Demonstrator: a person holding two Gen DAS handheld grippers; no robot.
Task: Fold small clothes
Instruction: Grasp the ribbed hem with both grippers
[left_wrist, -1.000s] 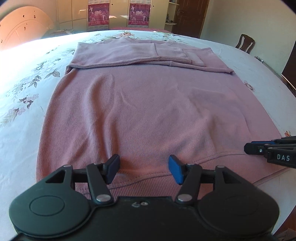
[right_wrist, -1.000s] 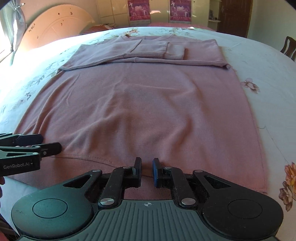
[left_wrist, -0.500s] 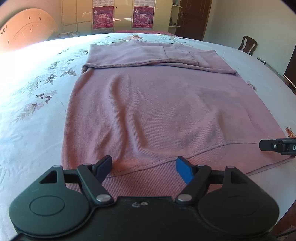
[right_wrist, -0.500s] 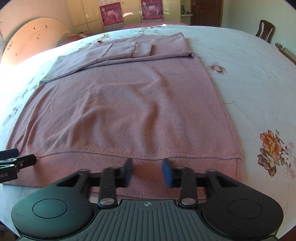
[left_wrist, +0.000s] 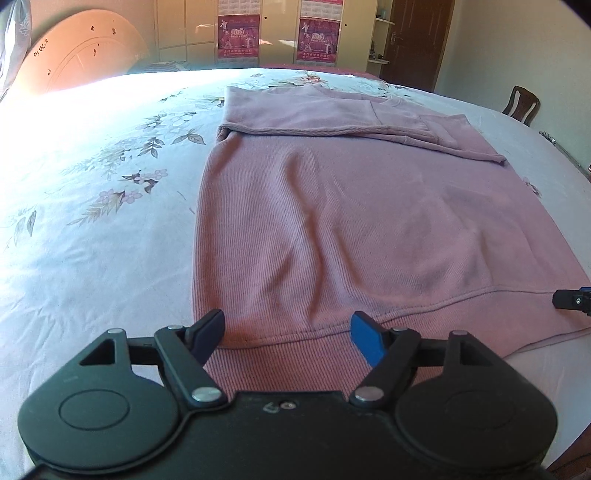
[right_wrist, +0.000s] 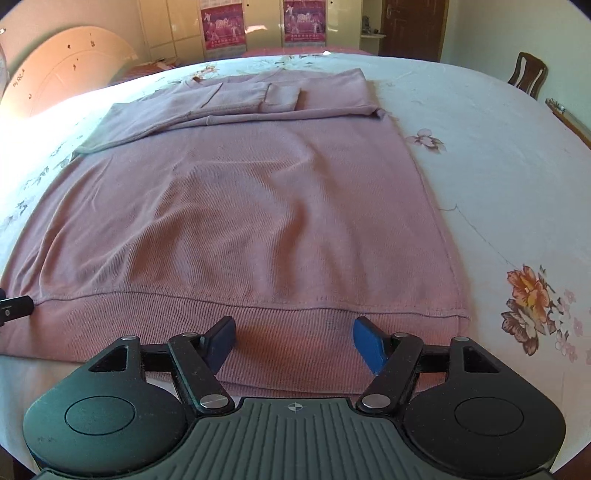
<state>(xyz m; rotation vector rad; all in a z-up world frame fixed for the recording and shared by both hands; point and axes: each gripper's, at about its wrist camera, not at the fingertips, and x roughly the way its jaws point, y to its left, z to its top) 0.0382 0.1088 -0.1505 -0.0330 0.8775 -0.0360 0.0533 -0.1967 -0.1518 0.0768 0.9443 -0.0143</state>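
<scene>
On far wardrobe, posters (left_wrist: 236, 37) reading "2010"

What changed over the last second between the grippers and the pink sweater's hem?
The right gripper, shut a second ago, opened above the hem. The left gripper widened and slid toward the hem's left corner. The pink sweater stayed flat, sleeves folded across.
</scene>
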